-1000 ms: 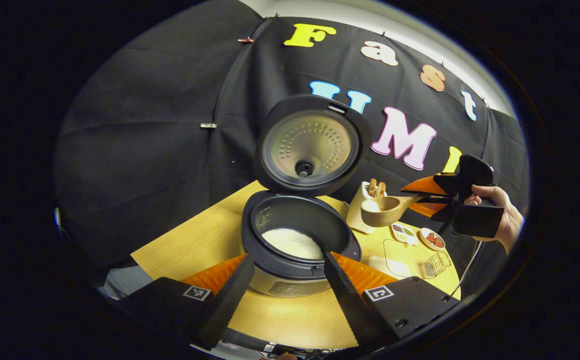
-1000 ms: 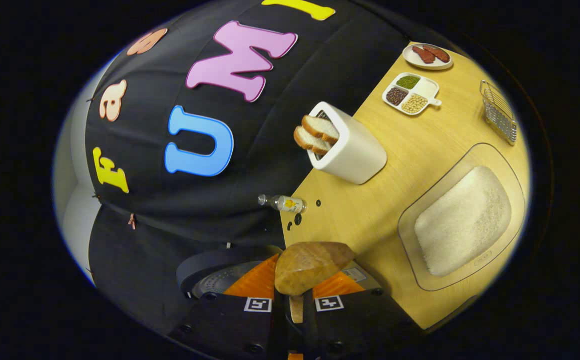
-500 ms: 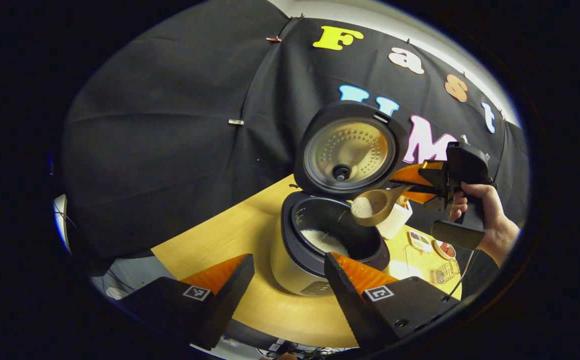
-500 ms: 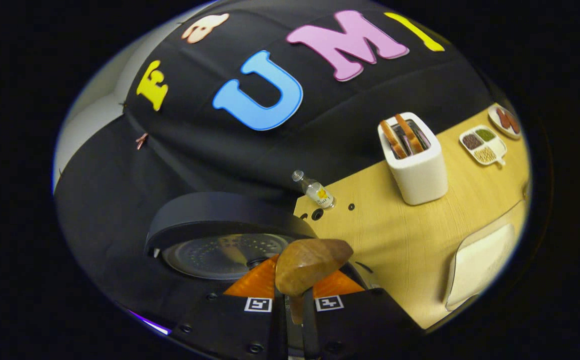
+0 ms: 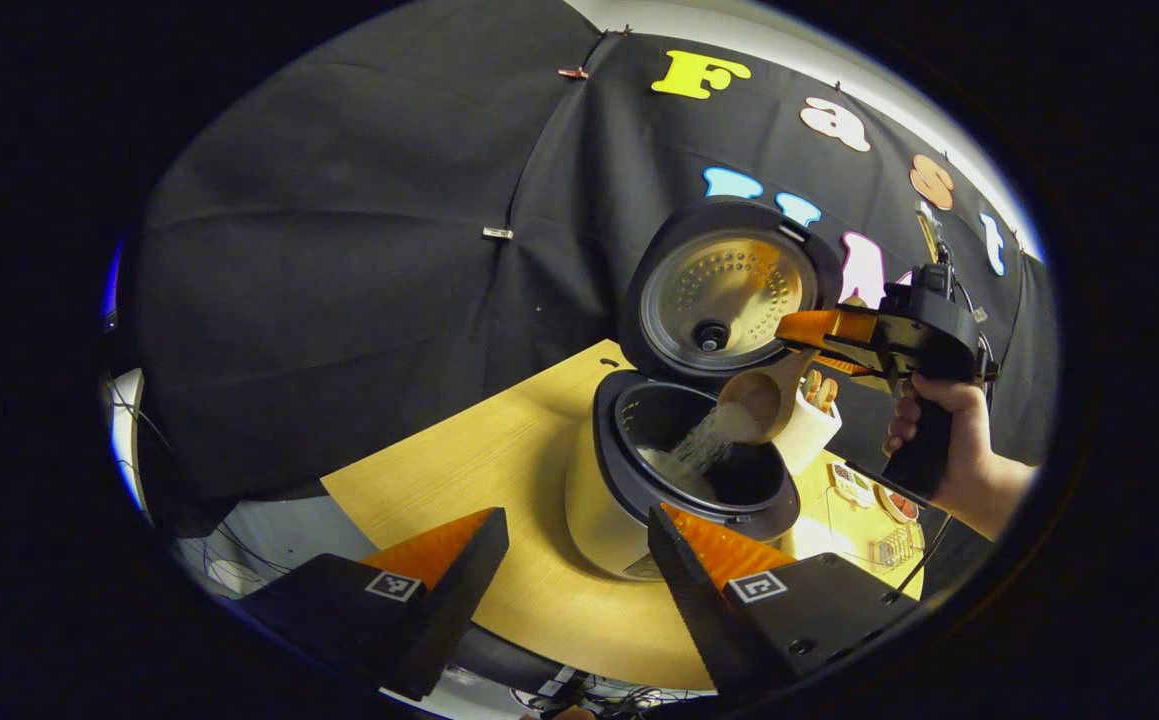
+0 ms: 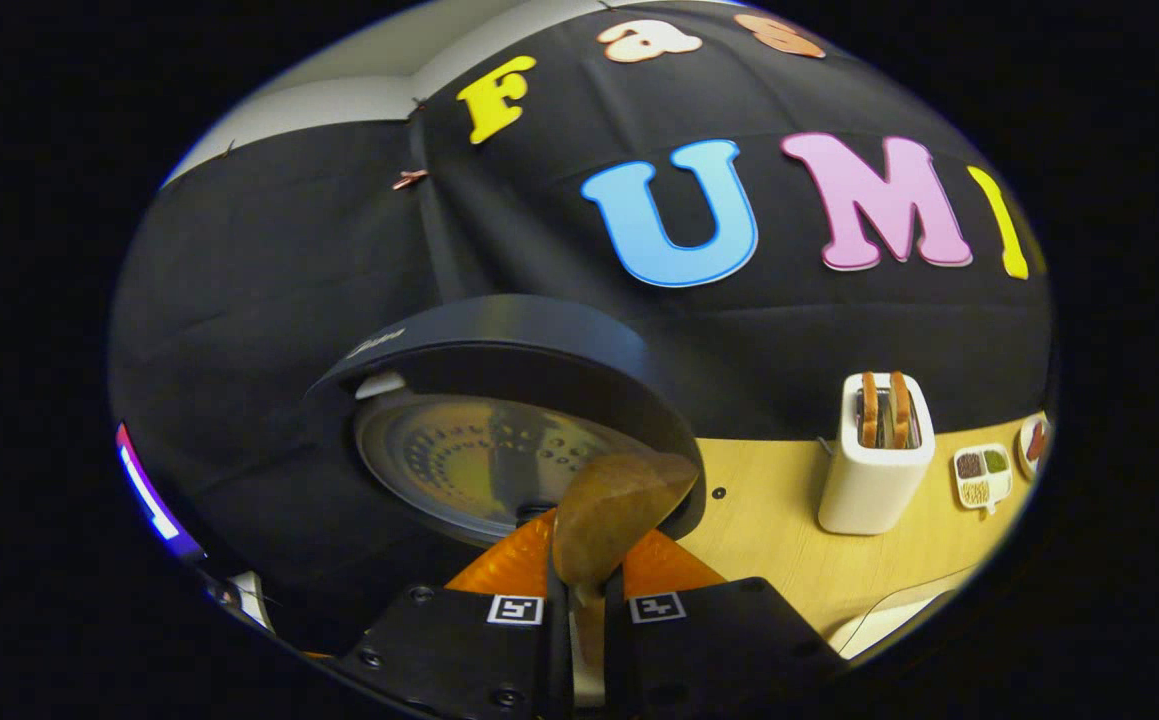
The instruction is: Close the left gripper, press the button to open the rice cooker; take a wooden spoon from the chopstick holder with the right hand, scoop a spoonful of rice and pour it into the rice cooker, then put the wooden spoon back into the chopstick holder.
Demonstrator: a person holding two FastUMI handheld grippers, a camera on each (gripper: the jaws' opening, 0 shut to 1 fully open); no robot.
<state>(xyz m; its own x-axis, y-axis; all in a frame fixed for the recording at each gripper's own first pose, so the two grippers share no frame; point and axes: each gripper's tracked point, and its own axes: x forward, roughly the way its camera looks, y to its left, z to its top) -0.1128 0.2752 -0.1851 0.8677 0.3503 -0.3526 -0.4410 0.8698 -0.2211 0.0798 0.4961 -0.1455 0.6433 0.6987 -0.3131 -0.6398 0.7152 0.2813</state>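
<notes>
The rice cooker stands on the wooden table with its lid raised upright. My right gripper, held by a hand, is shut on the handle of the wooden spoon. The spoon is tipped over the inner pot, and rice streams from its bowl into the pot. In the right gripper view the spoon sticks out between the fingers of the right gripper, in front of the lid's underside. My left gripper hangs open in front of the cooker, holding nothing.
A white toaster with bread slices stands right of the cooker, also seen behind the spoon. A divided dish of beans, the rim of a clear rice tray and a wire basket lie farther right. Cables hang below the table's near edge.
My right gripper has carried the spoon over the pot and tipped it, so rice now pours out. The left gripper view has swung left, and the cooker sits farther right in it.
</notes>
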